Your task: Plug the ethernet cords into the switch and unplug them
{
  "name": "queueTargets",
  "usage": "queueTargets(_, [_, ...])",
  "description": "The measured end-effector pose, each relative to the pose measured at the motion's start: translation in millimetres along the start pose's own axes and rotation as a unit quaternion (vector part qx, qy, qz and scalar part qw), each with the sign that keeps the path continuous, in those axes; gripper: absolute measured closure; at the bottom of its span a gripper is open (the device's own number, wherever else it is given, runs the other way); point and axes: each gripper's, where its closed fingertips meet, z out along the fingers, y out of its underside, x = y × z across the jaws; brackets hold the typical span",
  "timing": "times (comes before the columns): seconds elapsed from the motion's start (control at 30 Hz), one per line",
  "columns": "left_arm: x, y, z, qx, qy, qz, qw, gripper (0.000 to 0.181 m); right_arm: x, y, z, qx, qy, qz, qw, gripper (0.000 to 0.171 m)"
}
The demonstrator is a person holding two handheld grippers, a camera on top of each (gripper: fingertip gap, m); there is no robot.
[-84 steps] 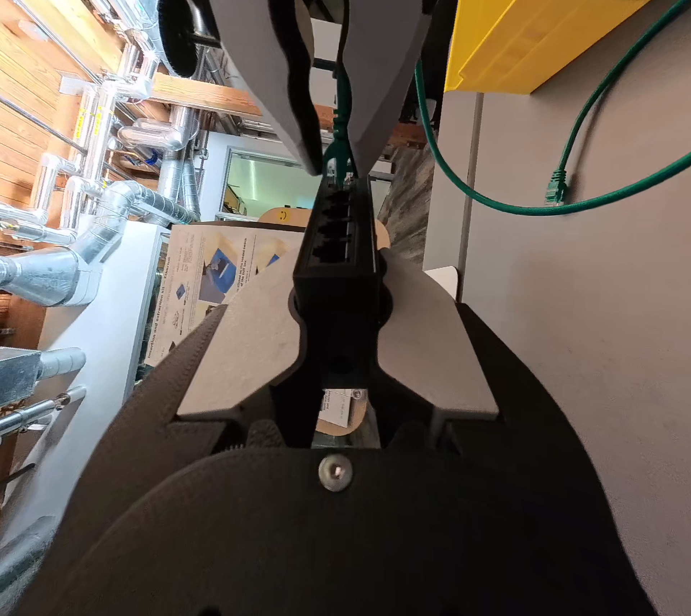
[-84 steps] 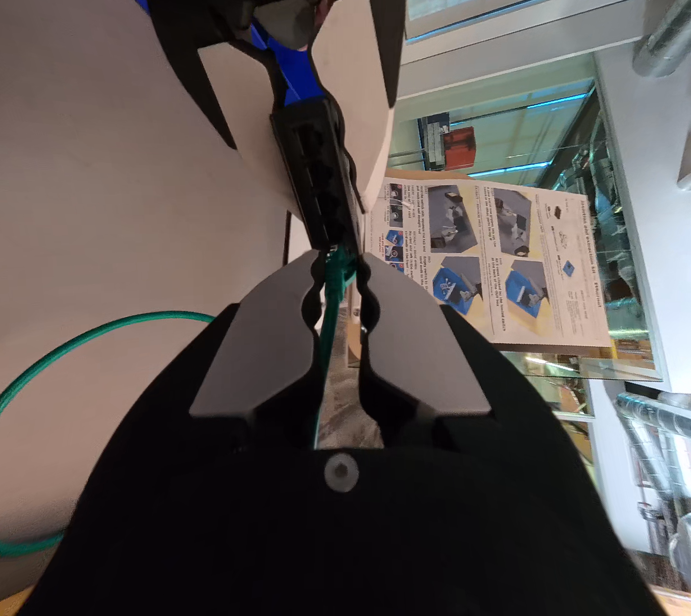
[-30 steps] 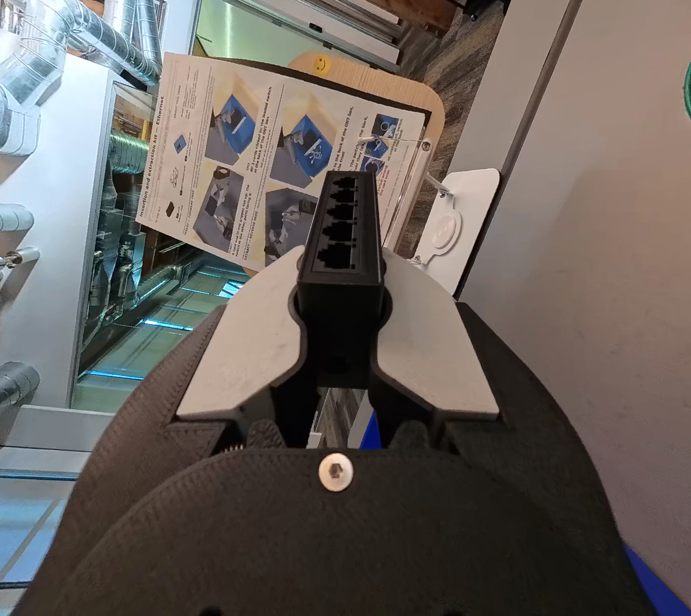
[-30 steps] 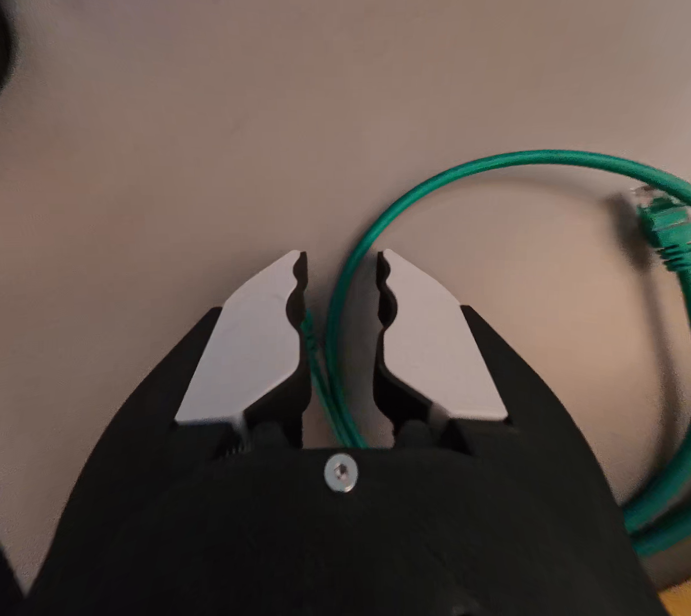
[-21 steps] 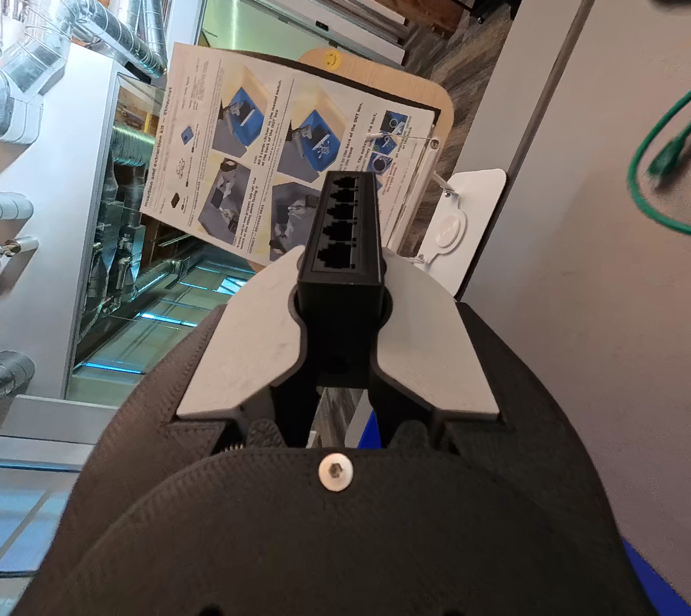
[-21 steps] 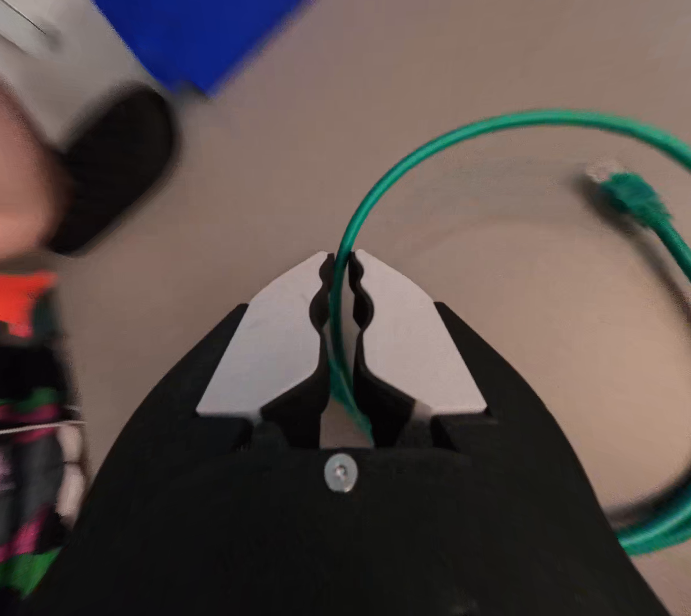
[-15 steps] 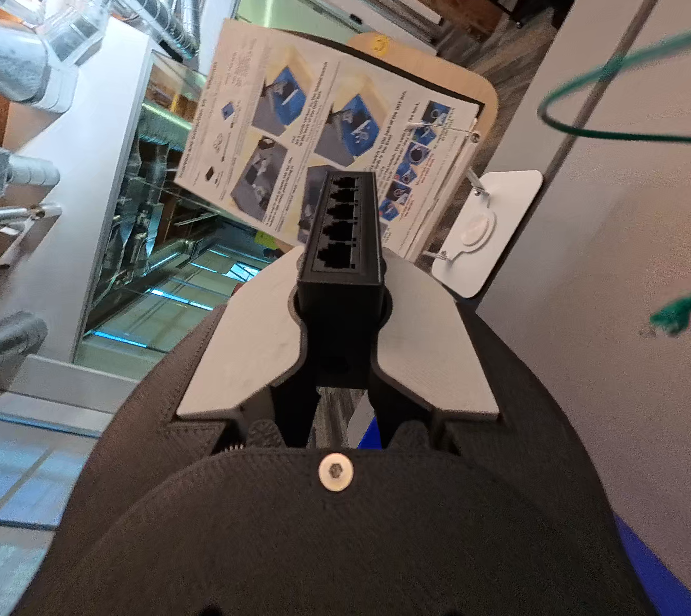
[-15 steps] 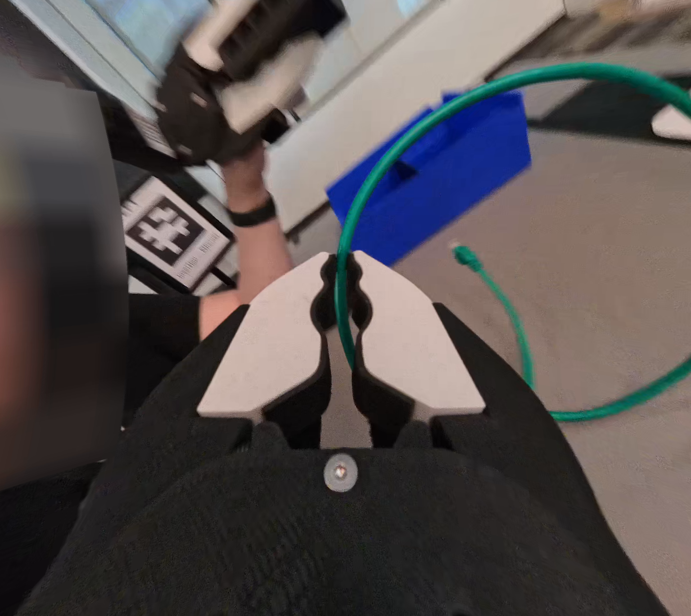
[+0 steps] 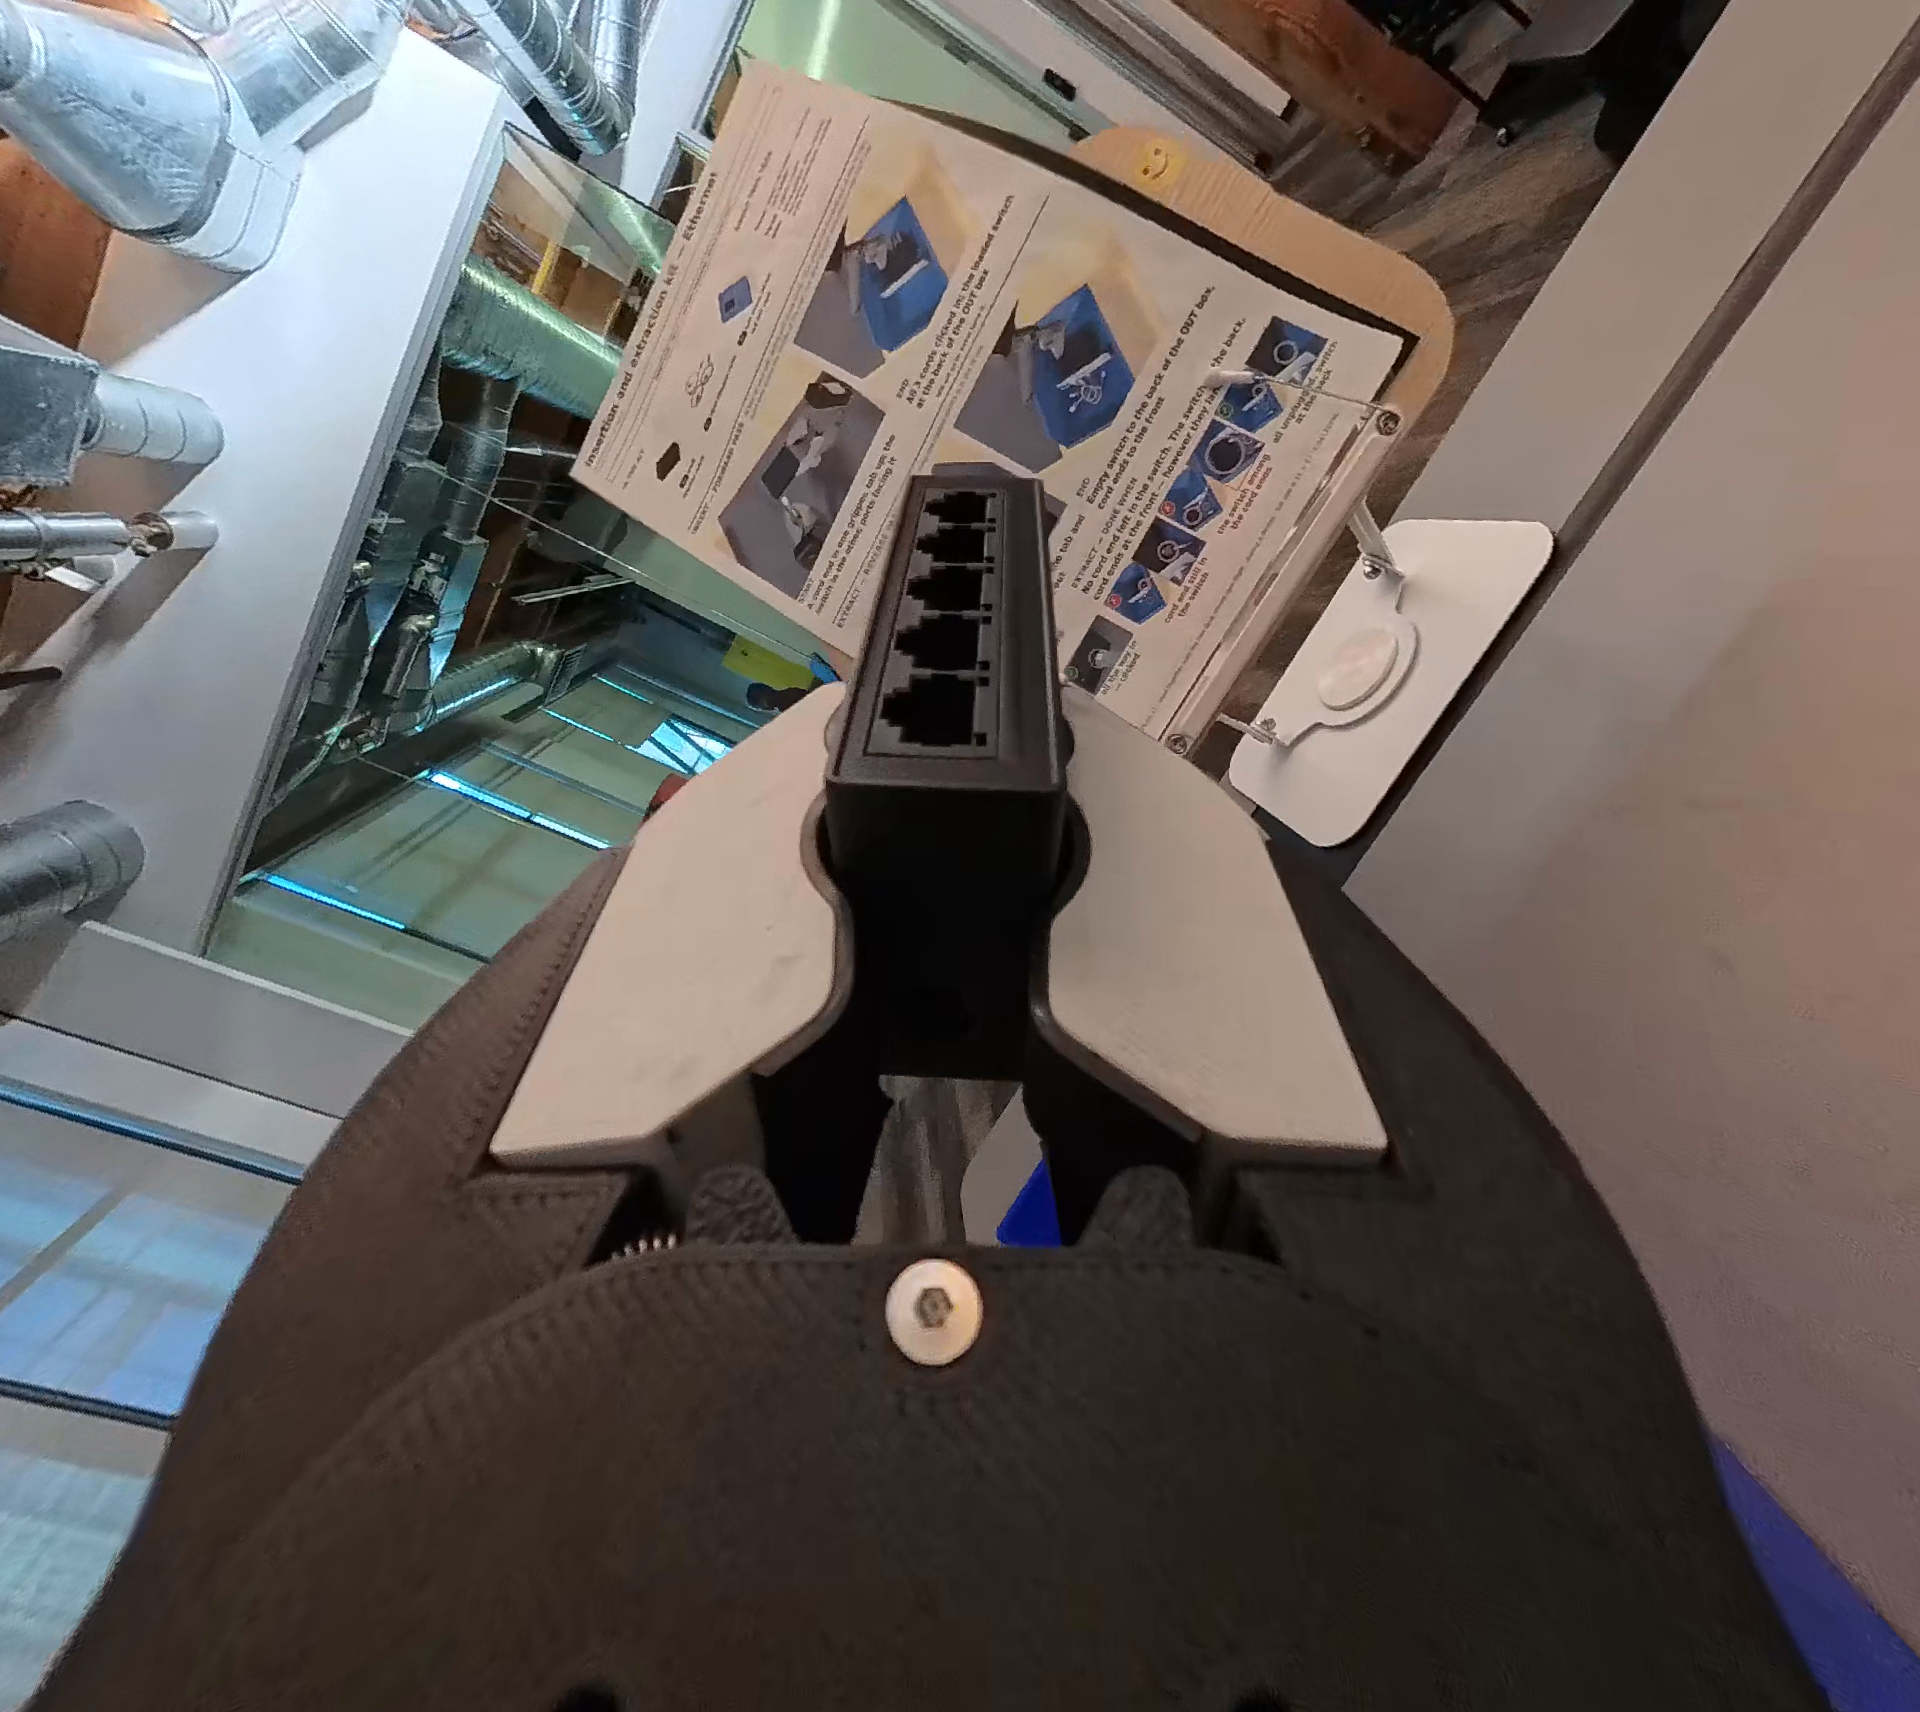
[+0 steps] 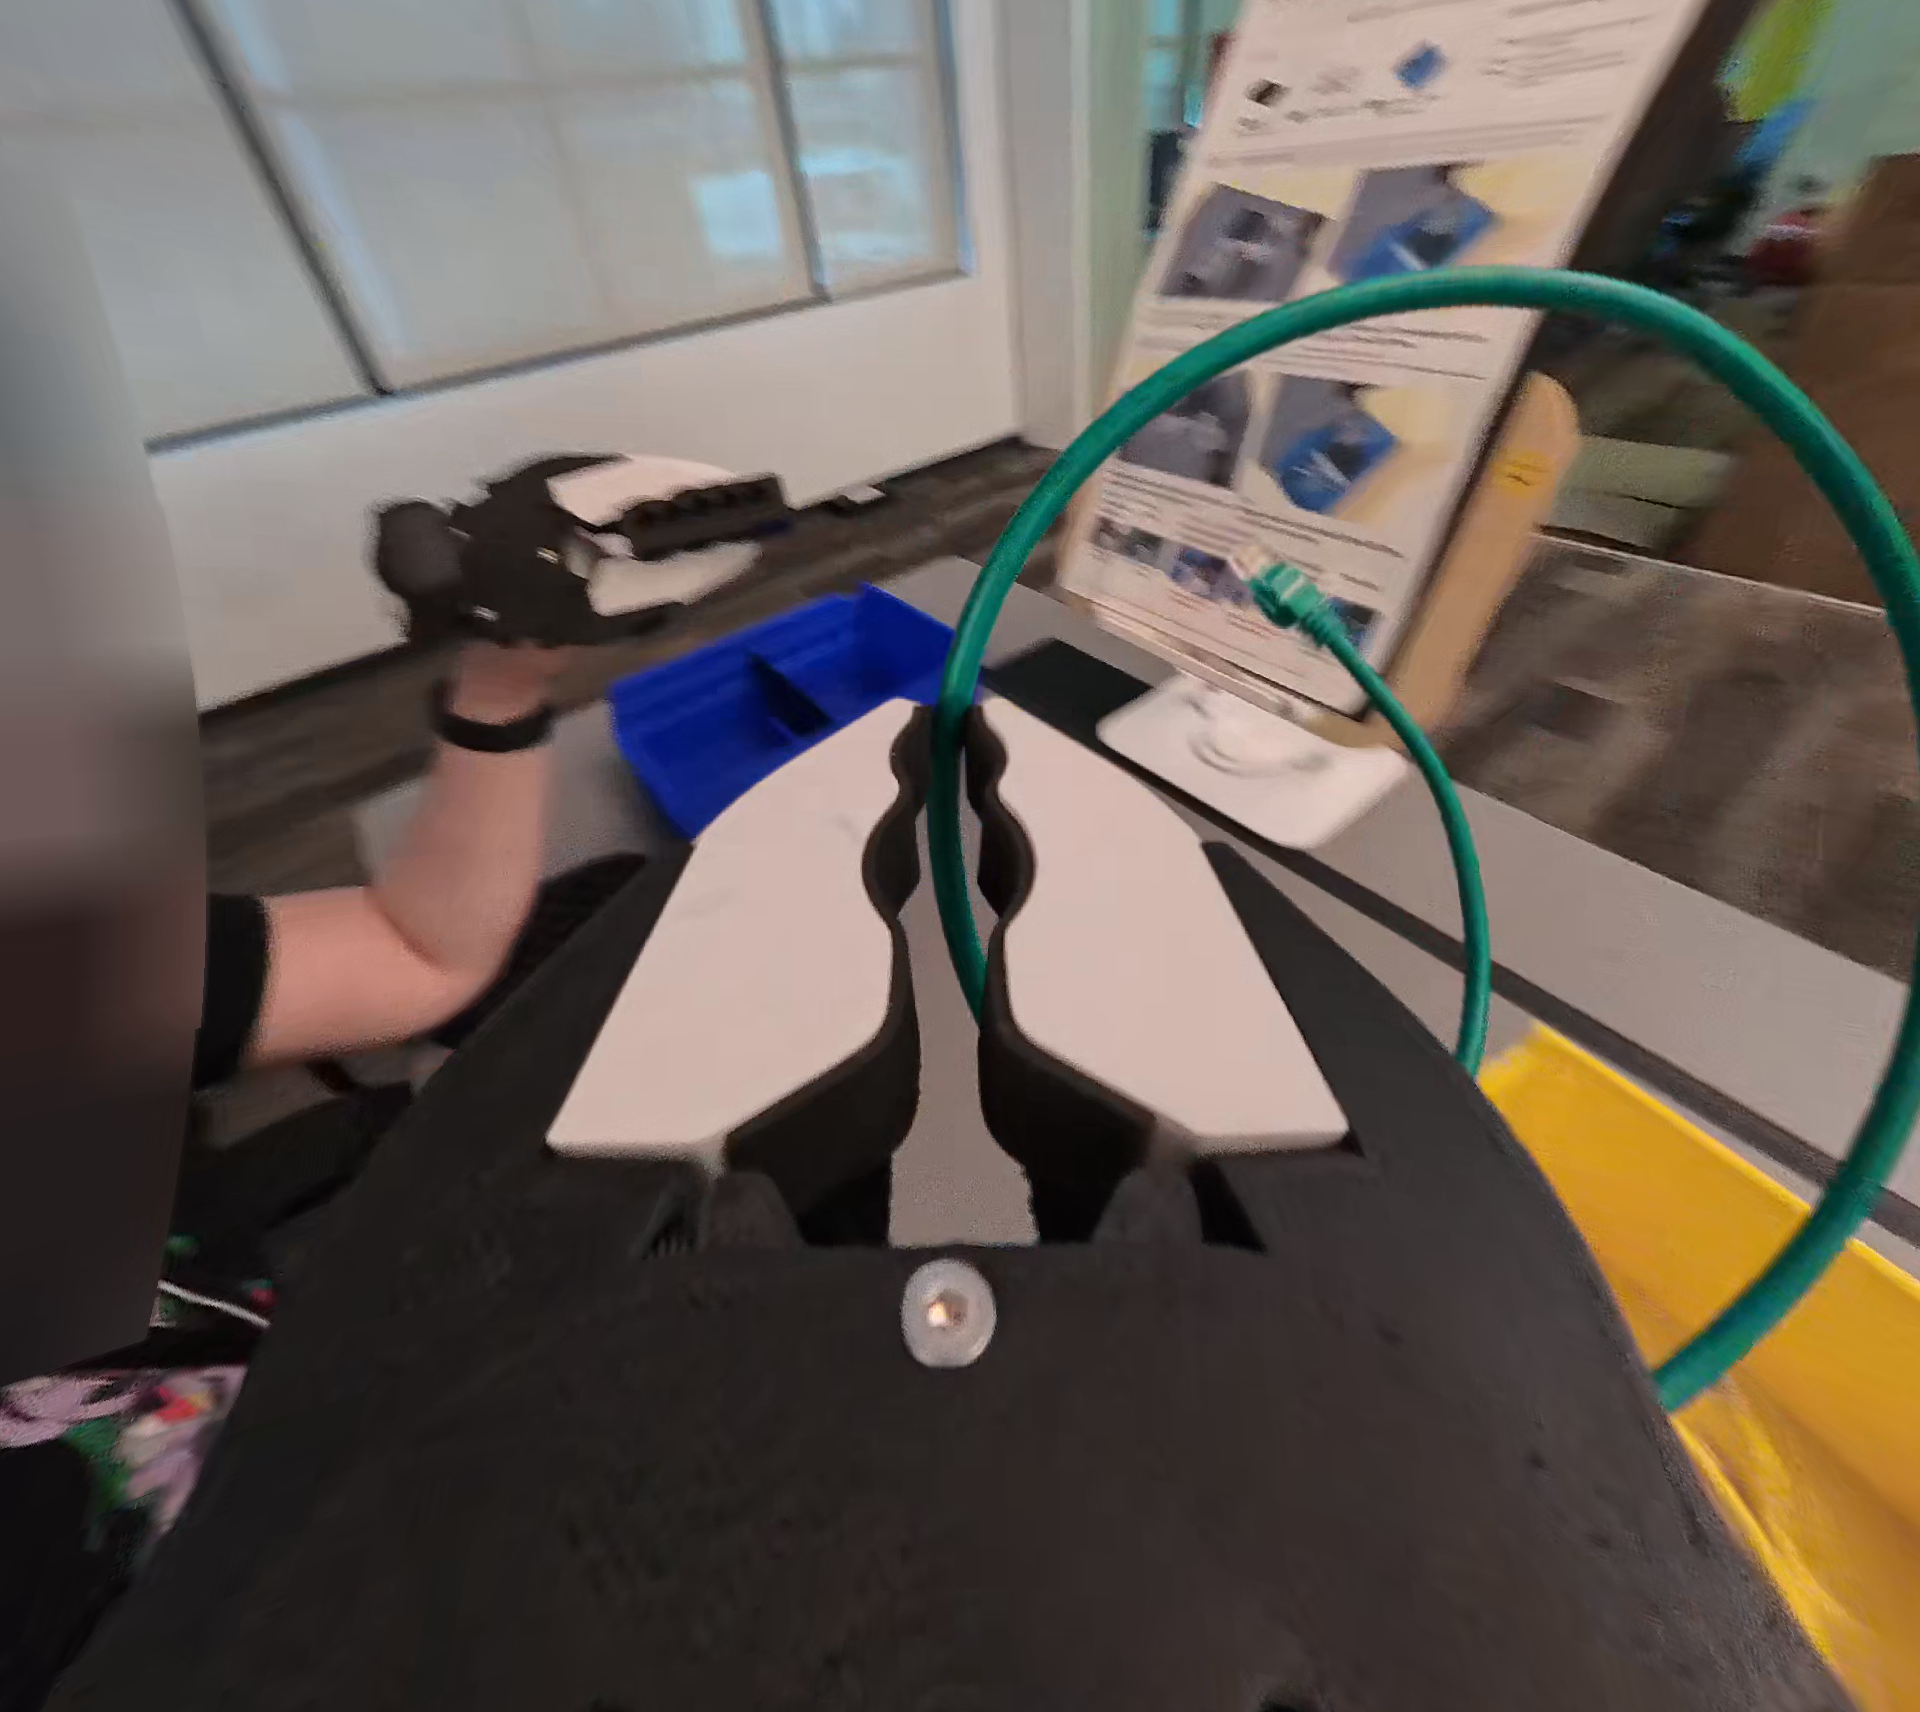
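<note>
Right wrist view: empty blue bin (image 10: 790, 706).

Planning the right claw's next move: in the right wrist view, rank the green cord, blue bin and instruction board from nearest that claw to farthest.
1. green cord: pinched in the right claw.
2. blue bin: just beyond the tips, slightly left.
3. instruction board: farther back, on the right.

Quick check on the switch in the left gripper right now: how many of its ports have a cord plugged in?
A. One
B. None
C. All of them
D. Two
B. The left wrist view shows every port on the switch open and dark, while the green cord is pinched in the right gripper, its plug dangling free.
</note>
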Motion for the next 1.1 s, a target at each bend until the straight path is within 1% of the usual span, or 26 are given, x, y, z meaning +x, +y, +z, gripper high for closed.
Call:
queueTargets(0.03, [3,-1,1,-0.001,0.003,0.005,1.0,0.152,11,10,-7,-0.016,0.027,-0.001,1.0,0.164])
queueTargets(0.1, [8,-4,3,-0.002,0.008,0.013,1.0,0.152,34,41,-16,-0.057,0.065,0.019,0.996,0.164])
queueTargets(0.2, [14,-8,4,0.001,0.014,0.02,1.0,0.152,80,104,-25,-0.132,0.143,0.027,0.981,0.164])
queueTargets(0.27, [15,-10,4,0.001,0.015,0.022,1.0,0.152,101,149,-28,-0.175,0.154,0.07,0.97,0.164])
queueTargets(0.33, [17,-10,5,0.001,0.016,0.024,1.0,0.152,105,181,-24,-0.18,0.128,0.124,0.967,0.165])
queueTargets(0.4, [17,-10,5,0.0,0.017,0.024,1.0,0.151,112,217,-24,-0.217,0.14,0.139,0.956,0.164])
queueTargets(0.47, [17,-9,6,-0.001,0.017,0.024,1.0,0.151,112,253,-26,-0.273,0.154,0.136,0.94,0.164])
queueTargets(0.53, [19,-9,7,-0.003,0.021,0.024,1.0,0.152,117,284,-30,-0.325,0.188,0.117,0.919,0.164])
queueTargets(0.6, [23,-9,9,-0.004,0.026,0.026,0.999,0.152,120,305,-31,-0.367,0.205,0.073,0.904,0.163])
queueTargets(0.63, [26,-11,10,-0.002,0.032,0.027,0.999,0.152,116,309,-28,-0.375,0.196,0.063,0.904,0.163])
queueTargets(0.67, [30,-13,11,0.002,0.041,0.027,0.999,0.152,112,308,-25,-0.371,0.185,0.059,0.908,0.159])
queueTargets(0.7, [37,-16,12,0.01,0.054,0.025,0.998,0.152,110,301,-23,-0.361,0.186,0.053,0.912,0.151])
queueTargets(0.77, [57,-26,13,0.035,0.1,0.022,0.994,0.152,110,271,-21,-0.329,0.213,0.009,0.92,0.142])
queueTargets(0.8, [70,-32,13,0.054,0.131,0.019,0.99,0.152,110,247,-19,-0.307,0.239,-0.04,0.92,0.137])
queueTargets(0.83, [83,-40,11,0.075,0.162,0.013,0.984,0.152,101,219,-11,-0.275,0.249,-0.104,0.923,0.135])
queueTargets(0.9, [109,-58,5,0.121,0.223,0.008,0.967,0.152,56,162,21,-0.18,0.215,-0.245,0.928,0.123])
queueTargets(0.93, [122,-66,0,0.144,0.251,0.008,0.957,0.152,25,143,39,-0.144,0.178,-0.312,0.922,0.121])
queueTargets(0.97, [133,-73,-5,0.16,0.276,0.008,0.948,0.151,-8,132,58,-0.12,0.14,-0.377,0.908,0.118])
queueTargets(1.03, [151,-84,-14,0.18,0.312,0.016,0.933,0.151,-64,126,89,-0.101,0.076,-0.498,0.858,0.117])
queueTargets(1.07, [156,-88,-17,0.187,0.319,0.017,0.929,0.151,-82,129,102,-0.104,0.052,-0.539,0.834,0.119])
queueTargets(1.1, [160,-92,-20,0.193,0.326,0.016,0.925,0.151,-92,133,114,-0.11,0.036,-0.561,0.819,0.12])
